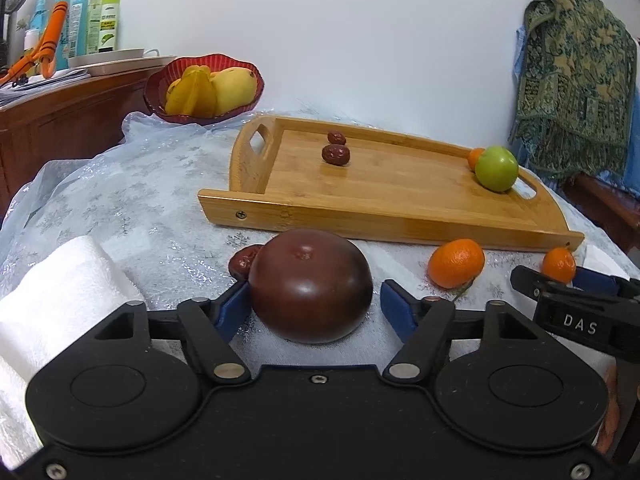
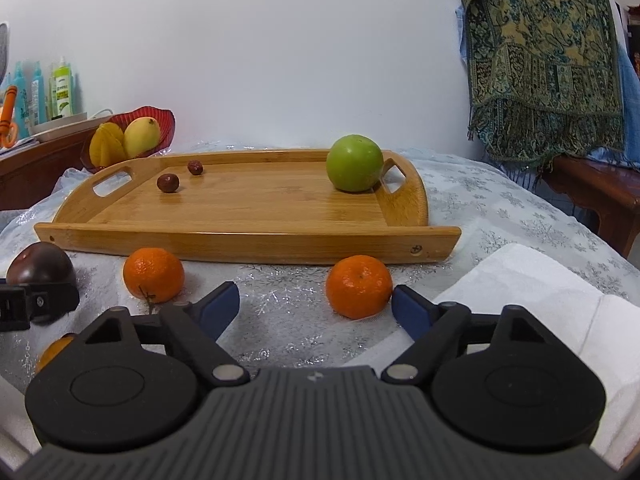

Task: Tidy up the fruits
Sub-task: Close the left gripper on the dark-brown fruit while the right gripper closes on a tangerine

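Observation:
A dark maroon round fruit (image 1: pixel 308 276) sits on the tablecloth between the fingers of my left gripper (image 1: pixel 315 290). The left pad is against it and the right pad stands a little off, so the gripper is open. A red date (image 1: pixel 242 262) lies just behind the fruit. My right gripper (image 2: pixel 315 288) is open around a tangerine (image 2: pixel 358 286), which lies close to its right finger. A second tangerine (image 2: pixel 154 274) rests further left. The wooden tray (image 2: pixel 240 242) holds a green apple (image 2: pixel 354 168) and two dates (image 2: pixel 168 183).
A red bowl (image 1: pixel 204 88) with yellow fruit stands behind the tray's left end. Folded white towels (image 1: pixel 60 300) (image 2: pixel 540 300) lie at the table's near corners. A cabinet with bottles (image 1: pixel 100 20) is at the far left. A patterned cloth (image 1: pixel 572 80) hangs at the right.

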`<state>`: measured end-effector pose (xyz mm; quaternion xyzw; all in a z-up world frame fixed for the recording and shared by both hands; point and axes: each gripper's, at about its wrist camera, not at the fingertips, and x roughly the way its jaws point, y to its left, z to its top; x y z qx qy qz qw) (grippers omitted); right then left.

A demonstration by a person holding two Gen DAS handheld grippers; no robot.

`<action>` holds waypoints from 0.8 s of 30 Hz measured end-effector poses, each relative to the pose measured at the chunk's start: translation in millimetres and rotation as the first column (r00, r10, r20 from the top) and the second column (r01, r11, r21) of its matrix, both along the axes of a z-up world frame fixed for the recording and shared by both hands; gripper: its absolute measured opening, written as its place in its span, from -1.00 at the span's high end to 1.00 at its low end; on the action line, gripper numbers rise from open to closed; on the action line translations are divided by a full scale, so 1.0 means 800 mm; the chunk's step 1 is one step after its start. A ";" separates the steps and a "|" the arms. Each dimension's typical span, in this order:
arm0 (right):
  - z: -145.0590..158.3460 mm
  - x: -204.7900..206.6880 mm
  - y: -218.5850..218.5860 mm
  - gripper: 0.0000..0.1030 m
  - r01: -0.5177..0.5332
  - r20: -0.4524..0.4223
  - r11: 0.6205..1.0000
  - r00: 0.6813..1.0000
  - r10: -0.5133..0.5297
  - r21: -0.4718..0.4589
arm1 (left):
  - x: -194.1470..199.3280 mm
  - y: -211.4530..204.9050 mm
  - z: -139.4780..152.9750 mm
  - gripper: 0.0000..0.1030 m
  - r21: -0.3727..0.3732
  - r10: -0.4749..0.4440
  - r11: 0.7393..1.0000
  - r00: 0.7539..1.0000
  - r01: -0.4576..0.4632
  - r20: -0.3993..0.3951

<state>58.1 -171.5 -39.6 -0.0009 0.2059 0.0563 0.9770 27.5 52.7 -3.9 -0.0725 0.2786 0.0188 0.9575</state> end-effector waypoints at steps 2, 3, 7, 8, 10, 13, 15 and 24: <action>0.000 -0.001 0.000 -0.66 0.002 0.004 1.000 1.000 -0.002 -0.001 | 0.000 0.003 0.000 -0.22 -0.013 0.010 1.000 1.000 -0.010 0.003; 0.000 -0.001 0.000 -0.61 0.005 0.005 1.000 1.000 -0.005 0.001 | 0.000 0.004 0.001 -0.22 -0.021 0.012 1.000 1.000 -0.011 0.002; 0.000 -0.002 -0.003 -0.51 0.016 0.009 1.000 1.000 -0.016 0.011 | 0.000 0.004 0.001 -0.22 -0.020 0.015 1.000 1.000 -0.015 0.004; 0.000 -0.001 -0.003 -0.50 0.018 0.008 1.000 1.000 -0.018 0.012 | -0.001 0.003 0.001 -0.22 -0.018 0.015 1.000 1.000 -0.015 0.005; 0.000 -0.001 -0.005 -0.44 0.024 0.008 1.000 1.000 -0.024 0.014 | -0.001 0.003 0.000 -0.21 -0.019 0.016 1.000 1.000 -0.015 0.006; 0.000 -0.001 -0.006 -0.35 0.036 0.008 0.999 0.999 -0.036 0.017 | -0.001 0.003 0.000 -0.21 -0.020 0.016 1.000 1.000 -0.015 0.006; 0.000 -0.001 -0.007 -0.29 0.045 0.007 0.999 0.999 -0.045 0.021 | -0.002 0.003 0.000 -0.21 -0.018 0.016 1.000 1.000 -0.016 0.006; 0.001 0.002 -0.015 0.09 0.096 -0.002 0.994 0.995 -0.096 0.054 | -0.002 0.002 0.000 -0.20 -0.015 0.017 1.000 1.000 -0.017 0.008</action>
